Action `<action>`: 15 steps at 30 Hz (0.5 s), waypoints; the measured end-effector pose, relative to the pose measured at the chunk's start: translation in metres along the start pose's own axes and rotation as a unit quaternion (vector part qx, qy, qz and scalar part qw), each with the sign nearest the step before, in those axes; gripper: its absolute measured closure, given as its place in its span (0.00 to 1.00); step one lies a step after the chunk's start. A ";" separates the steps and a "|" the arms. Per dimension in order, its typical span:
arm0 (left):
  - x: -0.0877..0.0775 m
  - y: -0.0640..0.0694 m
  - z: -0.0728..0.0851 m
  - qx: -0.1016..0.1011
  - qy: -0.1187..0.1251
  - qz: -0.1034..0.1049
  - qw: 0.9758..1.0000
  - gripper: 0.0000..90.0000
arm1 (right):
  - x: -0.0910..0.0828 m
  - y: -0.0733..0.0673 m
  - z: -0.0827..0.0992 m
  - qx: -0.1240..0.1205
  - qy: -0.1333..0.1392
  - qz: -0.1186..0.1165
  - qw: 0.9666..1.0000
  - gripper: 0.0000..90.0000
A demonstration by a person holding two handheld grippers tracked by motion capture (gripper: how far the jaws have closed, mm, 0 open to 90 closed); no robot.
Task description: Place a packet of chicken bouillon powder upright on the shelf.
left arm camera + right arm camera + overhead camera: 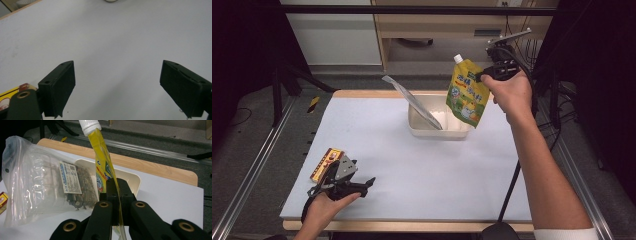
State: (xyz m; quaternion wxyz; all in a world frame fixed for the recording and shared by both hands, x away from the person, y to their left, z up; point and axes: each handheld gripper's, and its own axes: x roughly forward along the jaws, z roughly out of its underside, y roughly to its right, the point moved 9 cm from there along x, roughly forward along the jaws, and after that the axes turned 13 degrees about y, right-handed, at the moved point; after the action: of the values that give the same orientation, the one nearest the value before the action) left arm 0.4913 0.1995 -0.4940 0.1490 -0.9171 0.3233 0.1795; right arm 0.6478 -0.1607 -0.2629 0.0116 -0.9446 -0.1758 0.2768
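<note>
A yellow-green spouted refill pouch (468, 91) with a white cap hangs in the air over the right end of a cream tub (417, 129). My right gripper (484, 76) is shut on the pouch's edge; in the right gripper view the pouch (103, 165) passes edge-on between the closed jaws. A clear zip bag (412, 100) leans in the tub, and the right gripper view shows the bag (45, 180) with dark contents and a label. My left gripper (368, 183) rests low at the front left of the white table, jaws open (117, 87) over bare surface.
A small yellow and red packet (324, 162) lies by the left hand, its corner (11, 93) beside the left jaw. The white tabletop (427, 170) has a wooden far edge (150, 167). Metal rails and dark stands flank the table.
</note>
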 end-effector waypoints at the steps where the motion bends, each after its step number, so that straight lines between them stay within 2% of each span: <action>1: 0.000 0.000 0.000 0.000 0.001 -0.002 1.000 0.14 | 0.001 0.000 0.000 0.001 0.000 0.001 1.000 1.00; 7: 0.000 0.000 0.000 -0.001 0.001 -0.002 1.000 0.14 | 0.007 -0.003 -0.002 0.010 0.002 0.007 1.000 1.00; 15: 0.000 -0.002 0.000 -0.001 0.002 -0.002 1.000 0.14 | 0.019 -0.007 -0.001 0.010 -0.002 0.021 1.000 1.00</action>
State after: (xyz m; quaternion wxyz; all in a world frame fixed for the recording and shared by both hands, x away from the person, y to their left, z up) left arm 0.4920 0.2008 -0.4935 0.1477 -0.9182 0.3216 0.1781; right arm 0.6608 -0.1482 -0.2707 0.0144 -0.9476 -0.1529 0.2802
